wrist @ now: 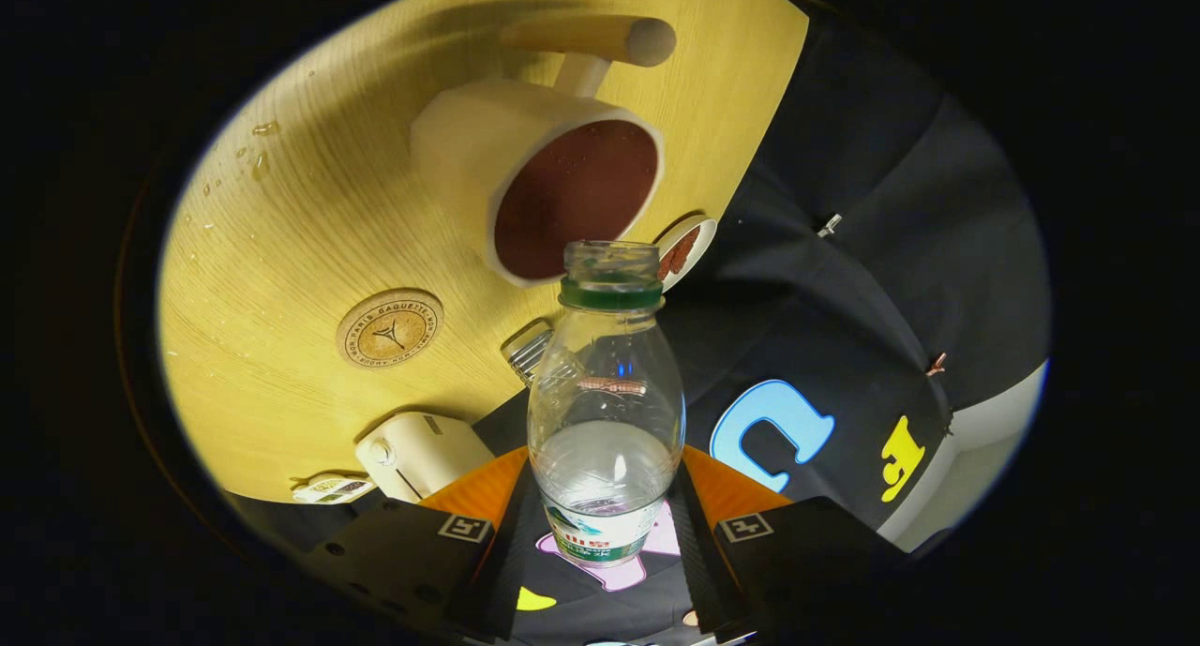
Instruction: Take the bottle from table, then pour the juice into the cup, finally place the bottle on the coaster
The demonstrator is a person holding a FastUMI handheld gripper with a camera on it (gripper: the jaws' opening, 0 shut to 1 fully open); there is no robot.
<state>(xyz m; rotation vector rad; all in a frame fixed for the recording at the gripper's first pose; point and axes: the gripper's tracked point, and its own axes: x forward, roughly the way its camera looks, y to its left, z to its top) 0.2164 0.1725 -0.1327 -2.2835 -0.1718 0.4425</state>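
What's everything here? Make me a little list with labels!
held: clear plastic bottle with green neck ring, uncapped, partly full
holder: hand-held gripper, both fingers pressing the bottle
beyond bottle mouth: white mug with dark brown inside
surface: pale wooden table, a few droplets
on table: round cork coaster; white box-shaped device

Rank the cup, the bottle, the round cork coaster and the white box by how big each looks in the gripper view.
1. Cup and bottle, held between the gripper fingers: about equal, and the bottle's nearness to the camera inflates it, so no ranking between them.
2. White box.
3. Cork coaster, slightly smaller than the box.
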